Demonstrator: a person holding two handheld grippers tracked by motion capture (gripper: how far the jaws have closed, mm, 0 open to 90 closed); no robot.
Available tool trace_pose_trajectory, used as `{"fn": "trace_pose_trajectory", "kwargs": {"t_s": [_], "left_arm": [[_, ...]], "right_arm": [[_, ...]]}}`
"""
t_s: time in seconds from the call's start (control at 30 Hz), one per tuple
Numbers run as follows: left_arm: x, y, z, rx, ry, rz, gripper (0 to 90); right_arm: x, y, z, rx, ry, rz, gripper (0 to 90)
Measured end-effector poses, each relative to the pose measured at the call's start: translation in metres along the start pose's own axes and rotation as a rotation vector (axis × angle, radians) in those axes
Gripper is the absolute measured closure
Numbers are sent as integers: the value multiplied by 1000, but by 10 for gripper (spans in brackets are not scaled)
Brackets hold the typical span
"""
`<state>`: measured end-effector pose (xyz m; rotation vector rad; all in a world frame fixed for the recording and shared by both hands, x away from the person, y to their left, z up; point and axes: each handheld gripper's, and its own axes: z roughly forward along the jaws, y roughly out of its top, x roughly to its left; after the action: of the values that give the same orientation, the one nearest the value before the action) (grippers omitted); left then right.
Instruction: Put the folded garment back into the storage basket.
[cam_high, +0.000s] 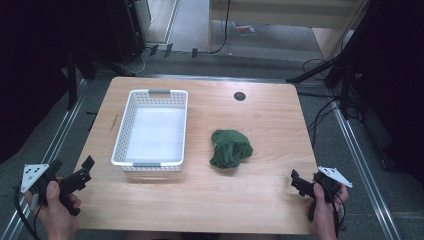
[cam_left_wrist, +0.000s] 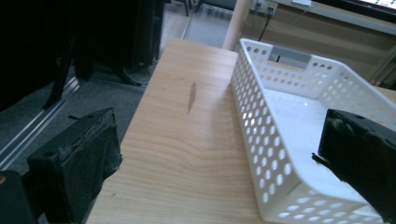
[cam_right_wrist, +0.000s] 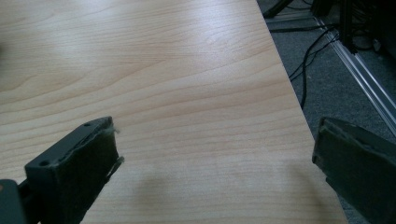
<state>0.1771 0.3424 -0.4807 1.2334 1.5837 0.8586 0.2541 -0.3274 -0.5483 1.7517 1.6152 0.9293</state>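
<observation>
While both hands rest at the near corners of the light wooden bench (cam_high: 200, 190), the left gripper (cam_high: 75, 176) sits at about eight o'clock from the bench's centre, held in a hand (cam_high: 55, 210) over the near left corner, its jaws wide apart with nothing between them; the left gripper view looks past them at bare wood and at the side wall of the white perforated plastic basket (cam_left_wrist: 261, 140). That rectangular basket (cam_high: 131, 120) stands on the left half of the bench, at roughly ten o'clock from centre, its long sides running away from the person, a grey handle at each short end, nothing inside it. Just right of centre, at about four o'clock from the basket and well apart from it, lies the crumpled dark green cloth (cam_high: 230, 148), bunched into a loose lump on the wood. At five o'clock, over the near right corner, the right gripper (cam_high: 298, 183) is held in the other hand (cam_high: 325, 210), its jaws likewise spread wide and empty, with bare wood and the bench's right edge between them in the right gripper view.
</observation>
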Motion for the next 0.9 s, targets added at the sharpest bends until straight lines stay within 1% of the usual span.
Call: {"fn": "trace_pose_trajectory", "kwargs": {"t_s": [0.17, 0.27, 0.37, 0.4, 0.43, 0.47, 0.5, 0.63, 0.7, 0.77, 0.8, 0.87, 0.9], "left_arm": [[-13, 7, 0, 25, -35, 14, 0], [-20, 11, 1, 31, -47, 20, 0], [-28, 14, 6, 45, -63, 33, 0], [-31, 16, 8, 45, -68, 26, 0], [-33, 17, 9, 45, -74, 30, 0], [-39, 20, 11, 47, -81, 40, 0], [-39, 20, 11, 47, -81, 40, 0], [-51, 21, 16, 55, -102, 55, 0], [-56, 20, 18, 66, -108, 62, 0], [-62, 18, 25, 84, -117, 65, 0], [-62, 18, 25, 84, -117, 65, 0], [-69, 17, 29, 93, -130, 71, 0], [-69, 17, 29, 93, -130, 71, 0]], "right_arm": [[0, 0, 0, 0, -1, -1, 2], [0, 0, 0, 2, -1, 2, 2], [1, 0, 0, 0, -2, 1, 2], [1, 0, -1, 0, -3, 1, 2], [1, -1, -1, 0, -4, 1, 2], [1, -1, 0, -1, -3, 3, 2], [1, -1, 0, -1, -3, 3, 2], [1, -1, 0, -1, 0, 0, 2], [1, -1, 0, -1, 1, 1, 2], [0, -1, 0, -2, 0, 1, 2], [0, -1, 0, -2, 0, 1, 2], [1, -1, 0, 0, 1, 2, 1], [1, -1, 0, 0, 1, 2, 1]]}}
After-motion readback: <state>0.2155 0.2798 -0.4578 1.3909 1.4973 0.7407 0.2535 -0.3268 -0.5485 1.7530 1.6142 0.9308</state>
